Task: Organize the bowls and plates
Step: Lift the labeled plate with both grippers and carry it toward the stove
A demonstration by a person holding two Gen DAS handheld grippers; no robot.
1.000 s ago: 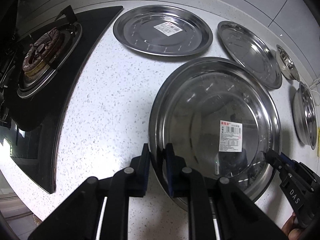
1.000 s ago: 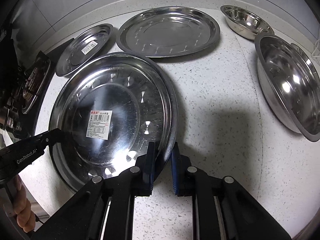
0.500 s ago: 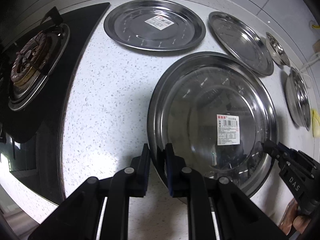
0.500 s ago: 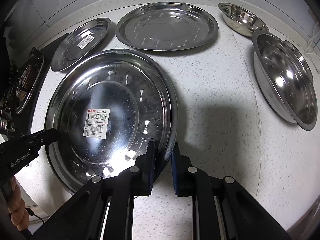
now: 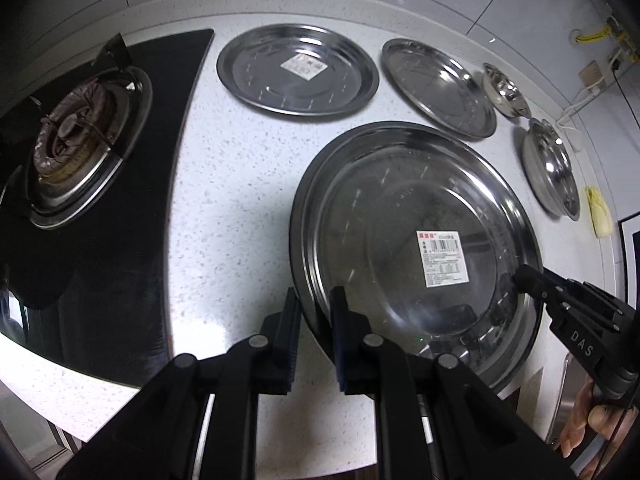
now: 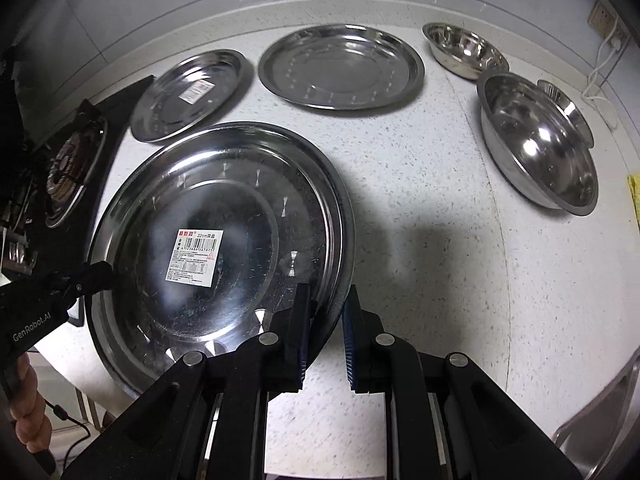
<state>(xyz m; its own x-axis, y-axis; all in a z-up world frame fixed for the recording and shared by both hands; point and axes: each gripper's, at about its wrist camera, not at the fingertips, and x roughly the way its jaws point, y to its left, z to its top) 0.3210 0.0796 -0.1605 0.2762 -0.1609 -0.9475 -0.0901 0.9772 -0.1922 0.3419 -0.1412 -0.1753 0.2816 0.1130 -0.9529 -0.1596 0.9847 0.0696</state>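
Left gripper [image 5: 315, 304] and right gripper [image 6: 326, 304] both clamped on opposite rims of the large labelled plate [image 5: 400, 216], held above the speckled counter [image 5: 240, 184], in front of two smaller plates.

The left gripper [image 5: 316, 312] clamps the near-left rim of a large steel plate [image 5: 400, 216] bearing a white barcode label [image 5: 442, 258]; the plate is the landmark here, held above the speckled white desk [image 5: 240, 184]. At the plate's right edge the right gripper [image 5: 524, 278] grips the rim, a hand [image 5: 588, 420] below it. Beyond the plate lie a labelled plate [image 5: 298, 70] and, to its right, an unlabelled plate [image 5: 438, 88]. Right of the large plate sit a small bowl [image 5: 506, 90] and a bigger bowl [image 5: 552, 168]. Far left of the plate is a black stove [image 5: 84, 136].
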